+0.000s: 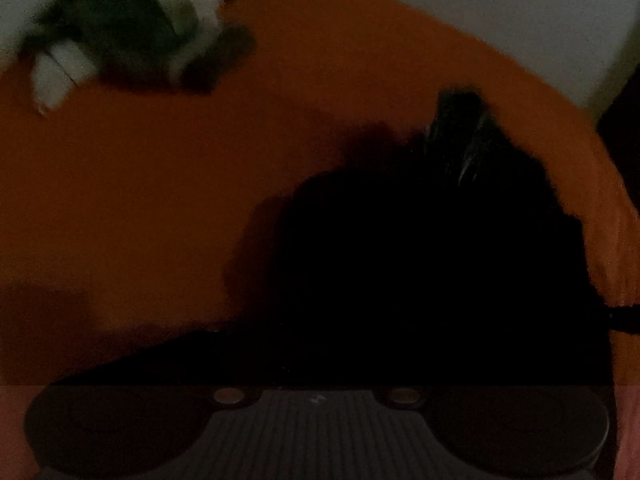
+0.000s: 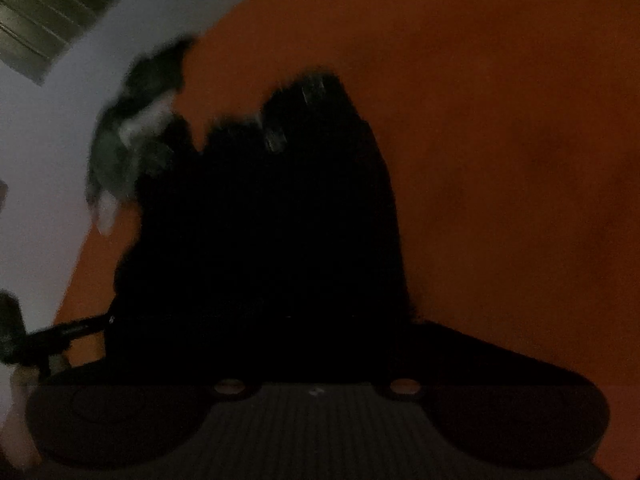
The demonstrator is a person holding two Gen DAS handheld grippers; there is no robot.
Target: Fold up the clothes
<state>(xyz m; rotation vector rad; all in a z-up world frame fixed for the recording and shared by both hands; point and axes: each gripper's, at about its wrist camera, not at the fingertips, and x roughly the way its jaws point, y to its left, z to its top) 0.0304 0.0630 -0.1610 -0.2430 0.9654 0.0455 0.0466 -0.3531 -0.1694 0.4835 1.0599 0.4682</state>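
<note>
A black garment (image 1: 420, 240) lies bunched on the orange table cover (image 1: 140, 200), right of centre in the left wrist view. The right wrist view shows the same black garment (image 2: 272, 220) filling its centre on the orange cover (image 2: 500, 160). Both views are very dark and blurred. The fingers of both grippers are lost in the black cloth, so I cannot tell how the jaws stand or whether they hold it. Only each gripper's dark body shows along the bottom edge.
A crumpled green and white garment (image 1: 132, 36) lies at the far left of the cover; it also shows in the right wrist view (image 2: 136, 120). A pale floor or wall (image 1: 520, 20) lies beyond the table's edge. A slatted dark object (image 2: 48, 16) is at upper left.
</note>
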